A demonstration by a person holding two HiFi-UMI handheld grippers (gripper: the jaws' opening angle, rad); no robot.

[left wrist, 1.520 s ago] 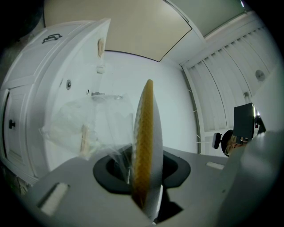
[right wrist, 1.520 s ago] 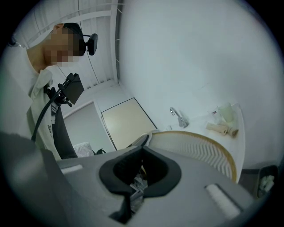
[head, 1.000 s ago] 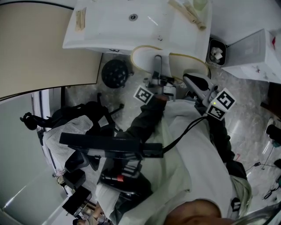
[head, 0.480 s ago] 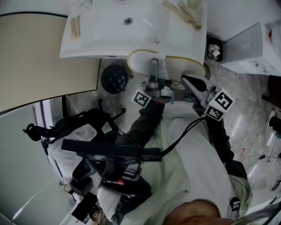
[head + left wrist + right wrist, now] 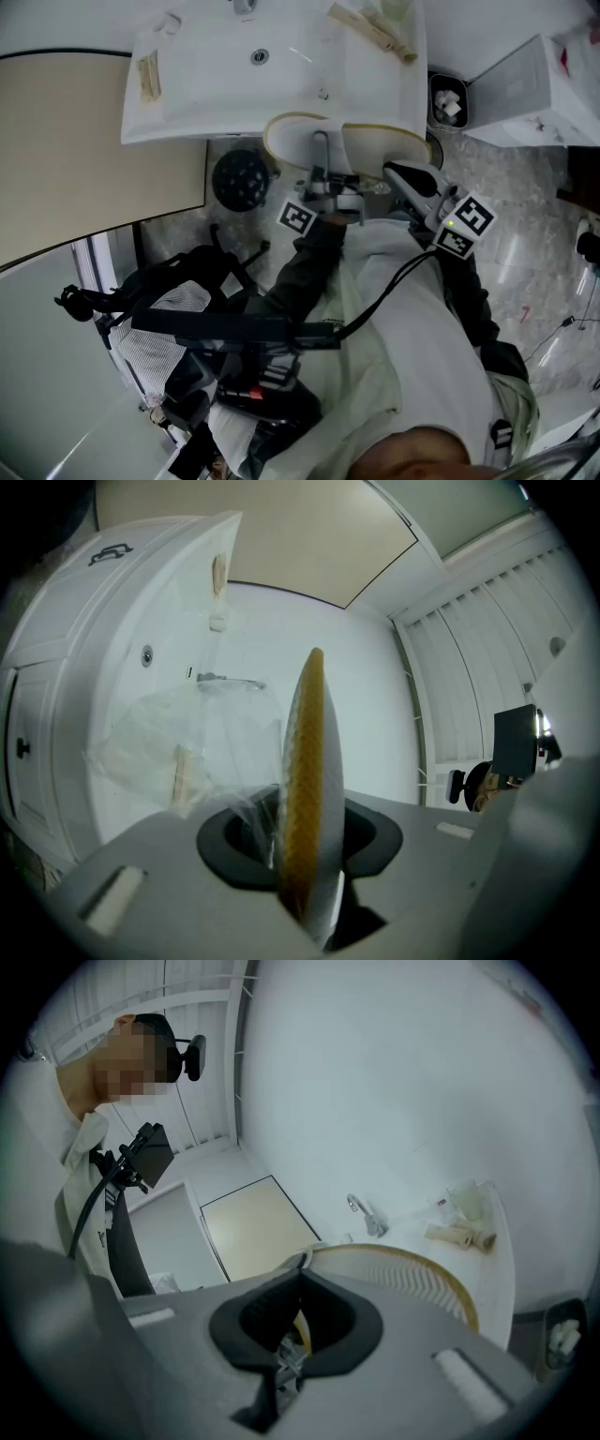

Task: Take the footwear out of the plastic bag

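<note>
1. The left gripper [image 5: 300,847] is clamped on a white slipper [image 5: 305,780] with a tan ribbed rim; the slipper stands edge-on between the jaws.
2. A clear plastic bag [image 5: 178,742] hangs crumpled at the slipper's left side, touching it.
3. The right gripper [image 5: 298,1321] has its jaws together, pinching a crinkled bit of the clear film; a chevron-tread sole shows just beyond them.
4. In the head view both grippers are held up just below the white sink's [image 5: 169,122] front edge; a second slipper [image 5: 394,142] lies beside the first.
5. Writing: each gripper's cube carries black-and-white square markers; a red mark on the white box [image 5: 534,89] is too small to read.
</note>
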